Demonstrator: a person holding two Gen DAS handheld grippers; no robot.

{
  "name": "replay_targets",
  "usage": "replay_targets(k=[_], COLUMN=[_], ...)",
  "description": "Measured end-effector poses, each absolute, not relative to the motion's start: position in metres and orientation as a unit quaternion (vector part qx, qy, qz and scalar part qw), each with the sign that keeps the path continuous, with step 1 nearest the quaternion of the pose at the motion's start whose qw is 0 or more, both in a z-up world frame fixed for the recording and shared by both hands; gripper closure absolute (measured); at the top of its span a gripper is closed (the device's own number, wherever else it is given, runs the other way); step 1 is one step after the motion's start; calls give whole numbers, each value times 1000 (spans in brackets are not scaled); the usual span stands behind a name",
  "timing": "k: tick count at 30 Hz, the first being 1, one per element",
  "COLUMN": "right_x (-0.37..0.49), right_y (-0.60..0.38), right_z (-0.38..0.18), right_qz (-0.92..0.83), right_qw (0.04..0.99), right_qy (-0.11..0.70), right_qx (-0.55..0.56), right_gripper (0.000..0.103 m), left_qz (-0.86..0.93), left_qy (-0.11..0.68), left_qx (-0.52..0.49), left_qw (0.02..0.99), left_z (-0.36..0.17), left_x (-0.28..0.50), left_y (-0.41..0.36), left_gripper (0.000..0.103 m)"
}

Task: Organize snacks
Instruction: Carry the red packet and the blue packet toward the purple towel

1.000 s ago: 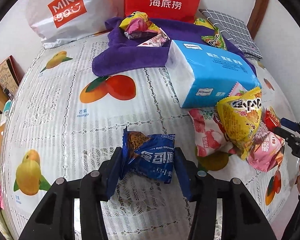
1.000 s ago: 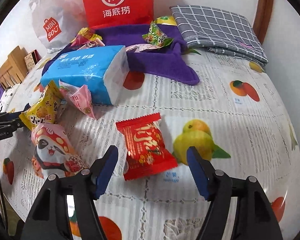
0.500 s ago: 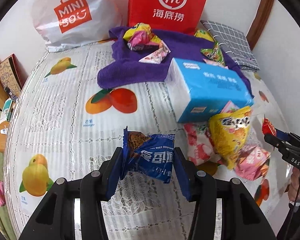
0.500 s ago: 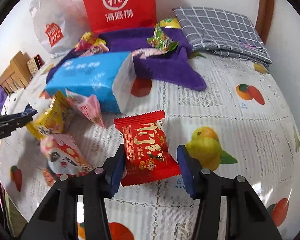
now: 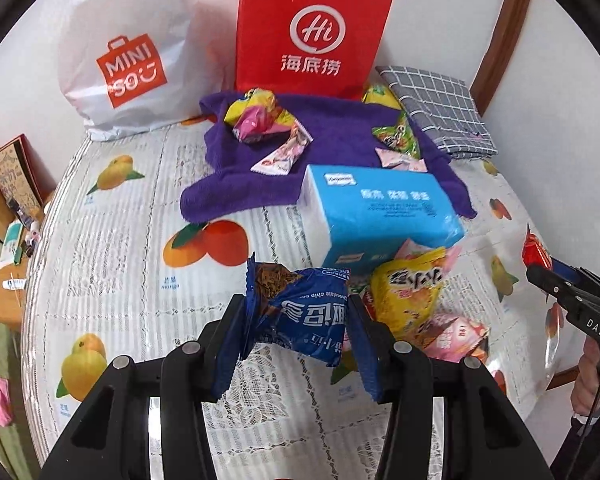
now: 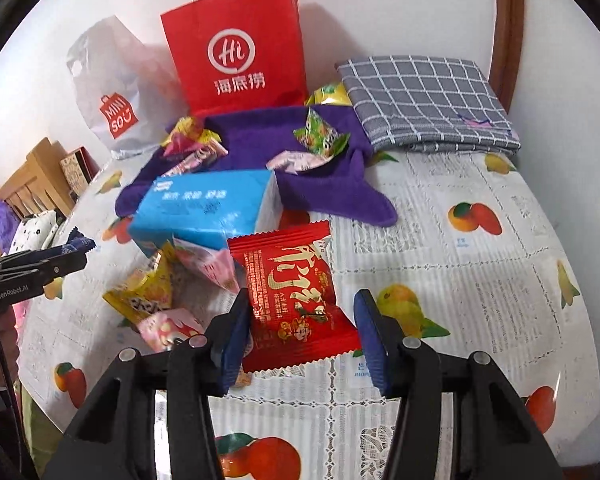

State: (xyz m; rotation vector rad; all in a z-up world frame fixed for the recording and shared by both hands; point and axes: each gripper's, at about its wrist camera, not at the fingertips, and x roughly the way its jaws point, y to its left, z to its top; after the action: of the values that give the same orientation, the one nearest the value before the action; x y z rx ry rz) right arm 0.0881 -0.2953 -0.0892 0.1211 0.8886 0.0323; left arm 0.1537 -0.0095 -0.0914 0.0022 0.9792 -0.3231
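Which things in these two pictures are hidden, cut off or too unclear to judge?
- Left wrist view: the blue snack pack hides part of the snack pile behind it.
- Right wrist view: the tissue pack covers the purple towel's left part.
- Both views: what is inside the red paper bag cannot be seen.
- Right wrist view: the red snack pack hides whether the right finger touches it.

Blue cookie packet (image 5: pixel 300 316) and red snack packet (image 6: pixel 296 300) held above table.
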Motion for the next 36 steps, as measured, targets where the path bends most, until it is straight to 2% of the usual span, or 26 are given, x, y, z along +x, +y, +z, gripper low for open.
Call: replay_targets(k=[16,36], right_x=[91,139], right_y=[-286,-289], right_z=[-57,-41], right_qz=[6,14], right_qw=[910,911], right_qy=[411,405], right_qx=[57,75], right_gripper=[53,53], left_qz=[-145,-148], left_qy=[455,442], left_qx=[-17,-15], left_qw=[878,885], left_z=[-58,-39], left_x=[159,198], left_y=[-1,-9], left_gripper=[55,55])
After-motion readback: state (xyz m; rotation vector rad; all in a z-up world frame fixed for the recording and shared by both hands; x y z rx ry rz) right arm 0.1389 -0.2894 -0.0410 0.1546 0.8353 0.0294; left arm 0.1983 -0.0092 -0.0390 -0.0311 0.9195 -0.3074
